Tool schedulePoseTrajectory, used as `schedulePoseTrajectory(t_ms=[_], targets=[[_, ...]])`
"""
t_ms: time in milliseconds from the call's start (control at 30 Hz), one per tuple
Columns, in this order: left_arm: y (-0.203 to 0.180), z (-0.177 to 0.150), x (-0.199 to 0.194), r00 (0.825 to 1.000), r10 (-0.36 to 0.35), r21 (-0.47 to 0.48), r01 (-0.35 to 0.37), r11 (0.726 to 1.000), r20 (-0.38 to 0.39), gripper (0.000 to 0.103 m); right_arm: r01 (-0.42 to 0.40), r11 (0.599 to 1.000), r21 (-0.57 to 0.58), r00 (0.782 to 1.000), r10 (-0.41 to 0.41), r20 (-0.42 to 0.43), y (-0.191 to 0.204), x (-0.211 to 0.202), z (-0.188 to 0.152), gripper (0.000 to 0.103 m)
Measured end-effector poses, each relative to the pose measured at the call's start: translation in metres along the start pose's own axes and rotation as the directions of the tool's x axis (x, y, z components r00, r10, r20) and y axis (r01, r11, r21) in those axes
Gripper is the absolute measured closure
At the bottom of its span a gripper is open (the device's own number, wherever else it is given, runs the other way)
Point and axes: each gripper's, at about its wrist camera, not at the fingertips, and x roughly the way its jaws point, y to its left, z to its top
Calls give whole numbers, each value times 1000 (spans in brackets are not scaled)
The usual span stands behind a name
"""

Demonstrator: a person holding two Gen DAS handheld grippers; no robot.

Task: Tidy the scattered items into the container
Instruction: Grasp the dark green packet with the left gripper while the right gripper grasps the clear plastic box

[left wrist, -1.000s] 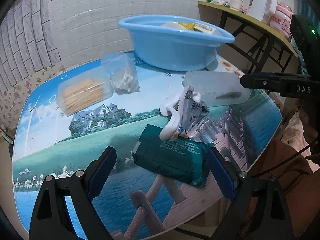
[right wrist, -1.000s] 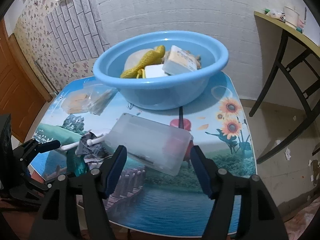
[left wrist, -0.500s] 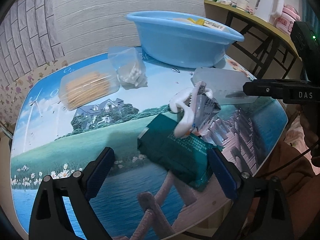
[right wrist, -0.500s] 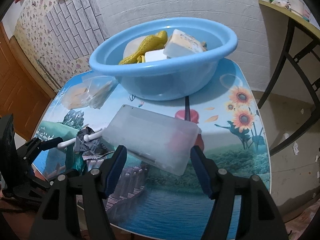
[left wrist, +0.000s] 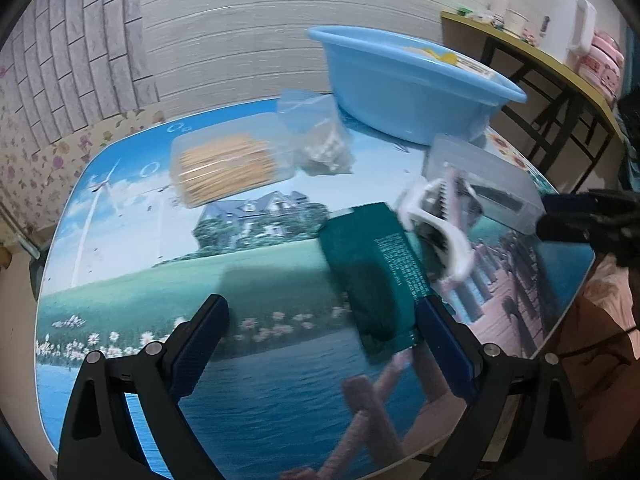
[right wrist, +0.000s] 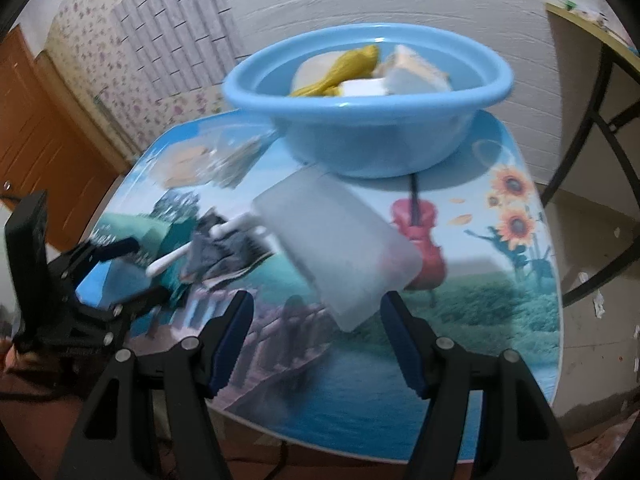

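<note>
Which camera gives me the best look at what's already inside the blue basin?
The right wrist view: it looks down into the blue basin, showing a yellow item and pale packets. The left wrist view sees mostly its outer wall.

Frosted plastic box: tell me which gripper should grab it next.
Right. The right gripper is open with the frosted box just ahead between its fingers; the left gripper faces the green packet instead.

Printed table (landscape scene) carries basin, green packet, frosted box.
</note>
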Motion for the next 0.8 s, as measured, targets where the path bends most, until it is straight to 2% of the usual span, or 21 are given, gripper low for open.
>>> schedulePoseTrajectory(t_ms=[133,267,400,533,567,633,800], targets=[[10,1,-2,1000,19,-41,-19,999,1,8,22,1000,-16,999,-22,27,3,-5,0,37],[13,3,-7,999,-33,-80,34,996,8,8,59,998,-6,996,-59,61,-7,-9,5,37],[2,5,-5,998,-55,-58,55,997,4,8,73,997,3,995,-73,67,-16,-6,11,37],[-9,9,1,999,-42,-25,42,999,-6,8,74,997,-19,995,-73,72,-17,-2,14,36],[-10,10,2,999,-41,-21,41,999,-7,8,79,996,-31,994,-76,73,-16,0,14,35],[-12,12,5,999,-41,-12,41,999,-9,8,79,995,-53,994,-75,78,-15,3,15,22],[-19,17,10,999,-39,12,39,999,-9,8,83,995,-63,994,-78,77,-18,9,16,20]])
